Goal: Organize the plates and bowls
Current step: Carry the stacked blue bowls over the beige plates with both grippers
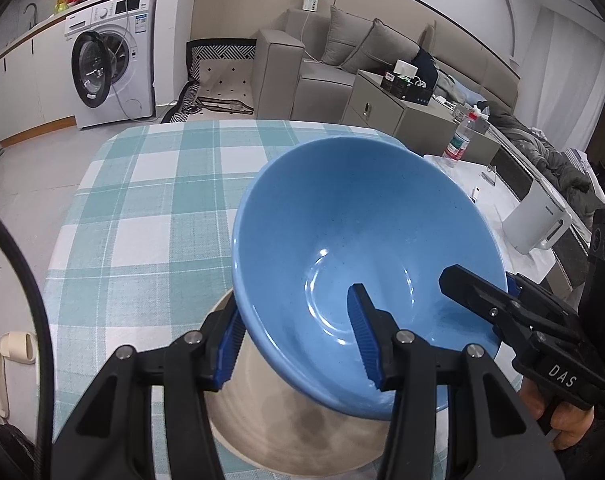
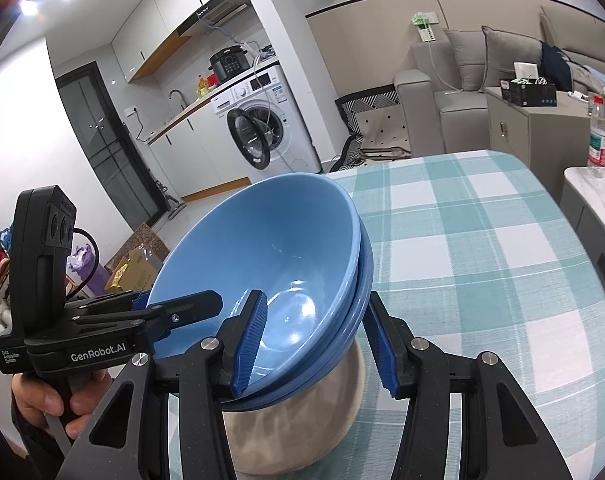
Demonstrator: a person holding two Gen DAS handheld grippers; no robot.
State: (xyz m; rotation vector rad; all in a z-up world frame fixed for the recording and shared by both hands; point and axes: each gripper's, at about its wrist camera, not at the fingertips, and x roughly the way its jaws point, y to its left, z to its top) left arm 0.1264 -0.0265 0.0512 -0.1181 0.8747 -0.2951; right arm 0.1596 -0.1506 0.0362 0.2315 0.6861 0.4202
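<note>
A stack of blue bowls [image 1: 342,248] [image 2: 270,256] is held tilted above a beige plate [image 1: 286,428] [image 2: 302,420] on the checked tablecloth. My left gripper [image 1: 298,344] straddles the stack's near rim, one finger inside and one outside, and is shut on it. My right gripper [image 2: 322,348] clamps the opposite rim the same way; in the right wrist view two nested rims show. The right gripper also appears at the right of the left wrist view [image 1: 502,304], and the left gripper at the left of the right wrist view [image 2: 142,316].
The teal-and-white checked table [image 1: 150,200] [image 2: 482,248] stretches ahead. A white kettle [image 1: 538,224] and a water bottle [image 1: 458,140] stand on a marble counter to the right. A washing machine [image 1: 110,76] and a grey sofa [image 1: 342,56] lie beyond.
</note>
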